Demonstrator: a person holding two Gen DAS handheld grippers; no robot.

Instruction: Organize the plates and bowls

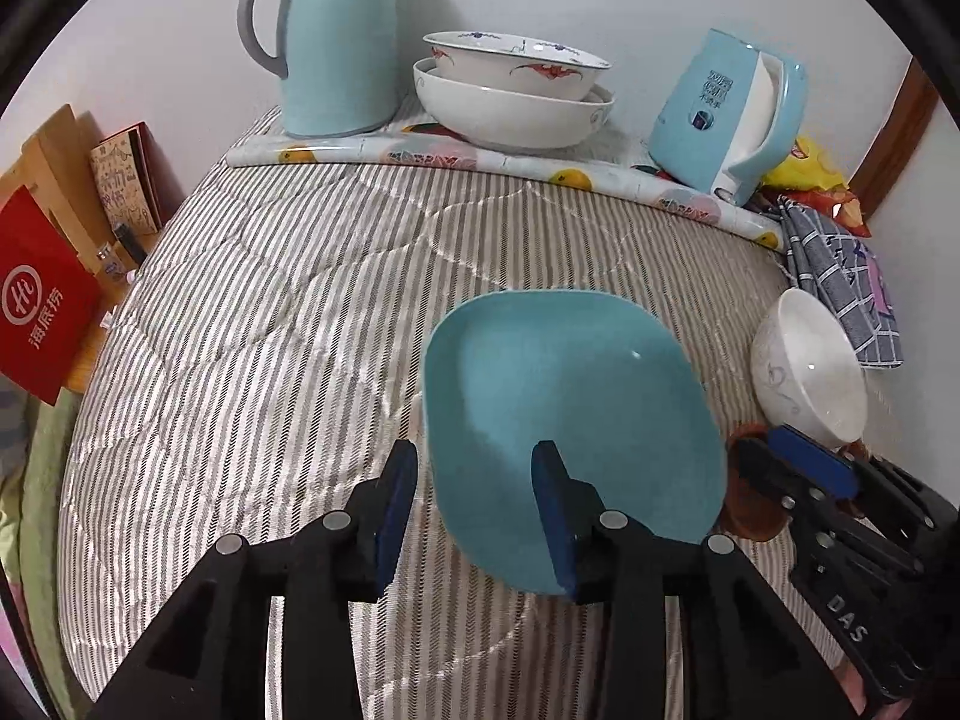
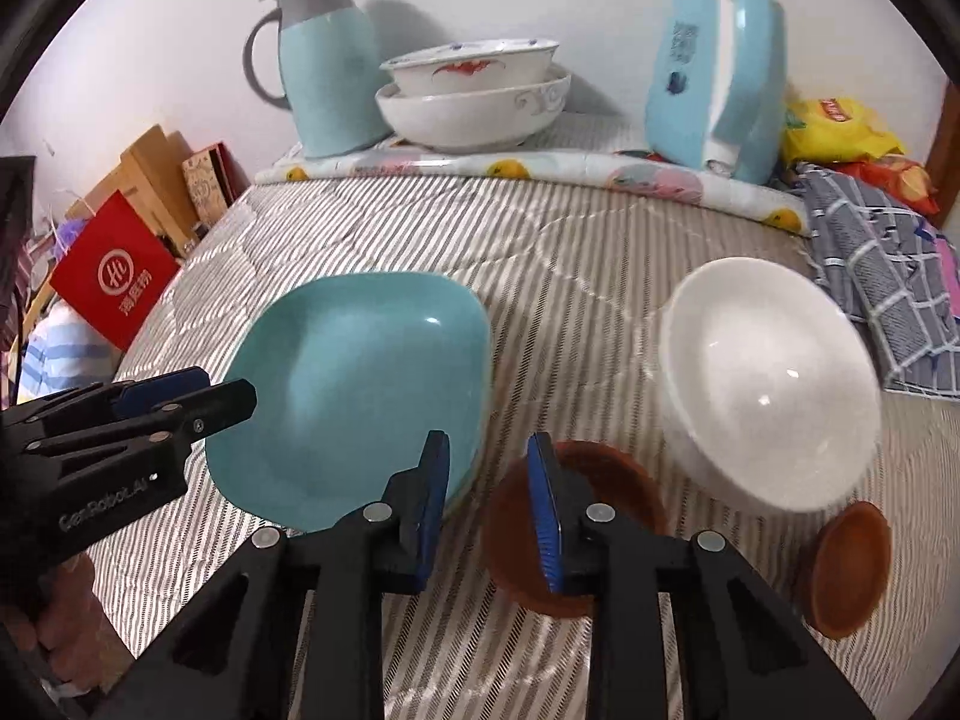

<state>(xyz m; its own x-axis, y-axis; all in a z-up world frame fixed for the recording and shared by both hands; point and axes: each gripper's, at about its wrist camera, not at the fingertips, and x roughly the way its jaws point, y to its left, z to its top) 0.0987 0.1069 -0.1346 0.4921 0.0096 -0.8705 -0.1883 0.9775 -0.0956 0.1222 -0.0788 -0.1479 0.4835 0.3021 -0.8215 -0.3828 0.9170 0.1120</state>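
We see the left gripper w/ jaws apart astride the teal plate rim, not pinching. Right gripper also apart, one finger over a brown saucer; white bowl just right, on the striped quilt.

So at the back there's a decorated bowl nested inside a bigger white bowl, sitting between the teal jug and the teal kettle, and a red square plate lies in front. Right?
Not quite: the square plate is teal, not red, as the right wrist view shows. The rest holds: the decorated bowl sits inside the bigger white bowl, between the jug and the kettle.
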